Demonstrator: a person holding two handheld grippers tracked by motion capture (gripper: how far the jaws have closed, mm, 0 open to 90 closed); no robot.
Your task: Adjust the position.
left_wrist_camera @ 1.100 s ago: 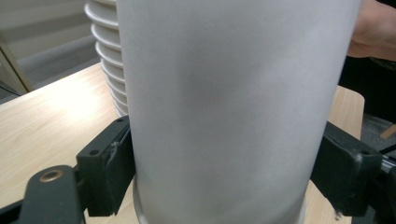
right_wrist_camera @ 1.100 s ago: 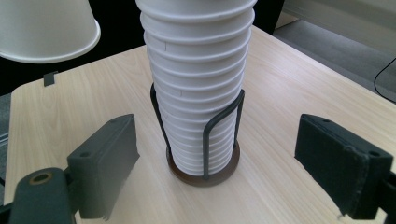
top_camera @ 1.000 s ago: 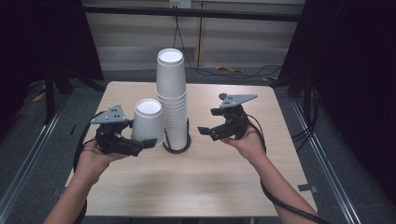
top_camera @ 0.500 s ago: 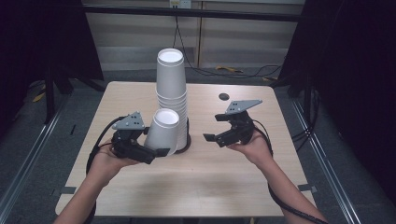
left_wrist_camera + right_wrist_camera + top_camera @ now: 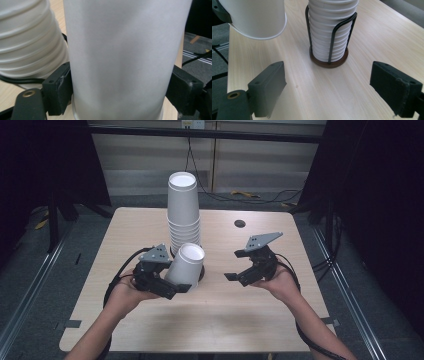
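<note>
A tall stack of white paper cups (image 5: 183,215) stands in a black wire holder (image 5: 329,62) at the middle of the wooden table (image 5: 225,320). My left gripper (image 5: 175,281) is shut on a single white cup (image 5: 186,265) near its base. That cup tilts, its open mouth up and to the right, just in front of the stack's foot. In the left gripper view the cup (image 5: 120,60) sits between both black pads (image 5: 58,87), which have just tightened on it. My right gripper (image 5: 236,265) hovers open to the right of the stack (image 5: 329,30), with nothing between its jaws.
A small dark round hole (image 5: 240,223) lies in the tabletop behind the right gripper. Cables trail from both grippers off the table's sides. Bare wood stretches along the near side of the table.
My left gripper has carried the cup rightward and nearer, from beside the stack to in front of its base, tilting it further. The right gripper has drifted slightly nearer and lower.
</note>
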